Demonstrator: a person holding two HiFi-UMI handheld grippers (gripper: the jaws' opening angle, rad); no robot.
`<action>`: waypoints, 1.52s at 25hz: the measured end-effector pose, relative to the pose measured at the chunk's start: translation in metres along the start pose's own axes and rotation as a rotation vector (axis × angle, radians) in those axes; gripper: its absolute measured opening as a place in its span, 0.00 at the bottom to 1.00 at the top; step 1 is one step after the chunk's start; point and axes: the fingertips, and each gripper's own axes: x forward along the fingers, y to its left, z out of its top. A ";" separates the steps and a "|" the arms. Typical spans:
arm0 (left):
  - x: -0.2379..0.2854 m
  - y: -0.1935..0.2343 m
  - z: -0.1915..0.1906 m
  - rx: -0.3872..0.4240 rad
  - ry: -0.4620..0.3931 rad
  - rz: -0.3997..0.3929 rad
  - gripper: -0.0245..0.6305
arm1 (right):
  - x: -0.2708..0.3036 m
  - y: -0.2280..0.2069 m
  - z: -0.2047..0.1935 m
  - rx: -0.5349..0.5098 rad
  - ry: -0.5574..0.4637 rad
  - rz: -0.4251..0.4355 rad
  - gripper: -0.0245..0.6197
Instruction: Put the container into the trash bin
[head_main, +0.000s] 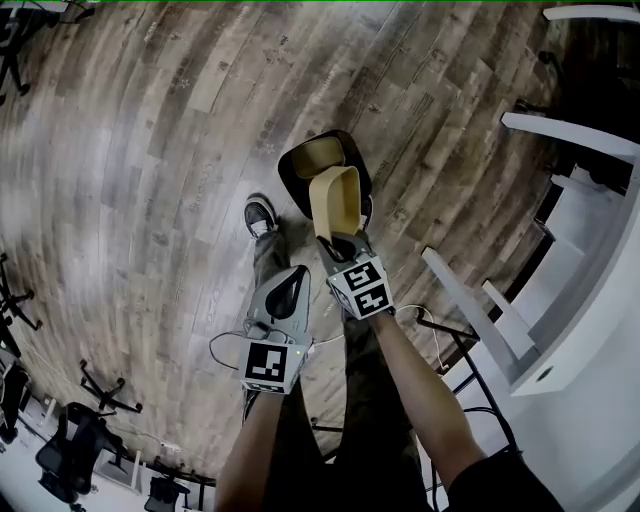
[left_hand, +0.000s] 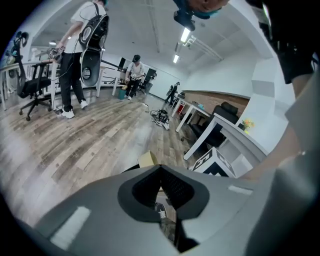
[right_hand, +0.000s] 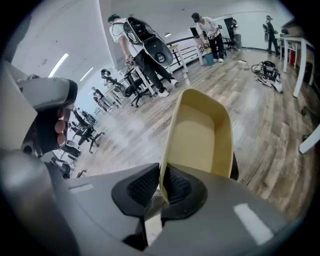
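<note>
— While the container (head_main: 337, 205) hangs at the centre of the head view, where does it sit against the trash bin (head_main: 292, 178)?

— Its far end overlaps the bin's lower right rim, so I judge it is above the opening or at its edge. It has not been let go yet. Something tan already lies inside the bin, and I cannot tell what it is.

— Who has hold of it?

— The right gripper (head_main: 342, 243). In the right gripper view its jaws stand nearly together, pinching the near end wall of the container (right_hand: 202, 135), with one pad inside and one outside.

— Which way does its long axis run?

— Straight out from the pads, in line with the gripper, towards the top of the frame and the bin. The open side faces the camera.

— And the other hand?

— The left gripper (head_main: 290, 290) sits lower left of the bin, beside the right one and farther from it. Its jaws are together on nothing. A shoe (head_main: 260, 215) stands on the wooden floor (head_main: 150, 150) just left of the bin
</note>
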 end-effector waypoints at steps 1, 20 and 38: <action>0.001 0.001 0.000 0.001 0.000 -0.002 0.03 | 0.002 -0.002 -0.002 -0.001 0.006 -0.005 0.10; 0.006 0.002 -0.003 -0.021 0.004 -0.010 0.03 | 0.017 -0.020 0.001 0.011 0.018 -0.025 0.10; 0.008 -0.006 -0.014 -0.029 0.015 -0.016 0.03 | 0.015 -0.038 0.024 -0.043 -0.014 -0.050 0.10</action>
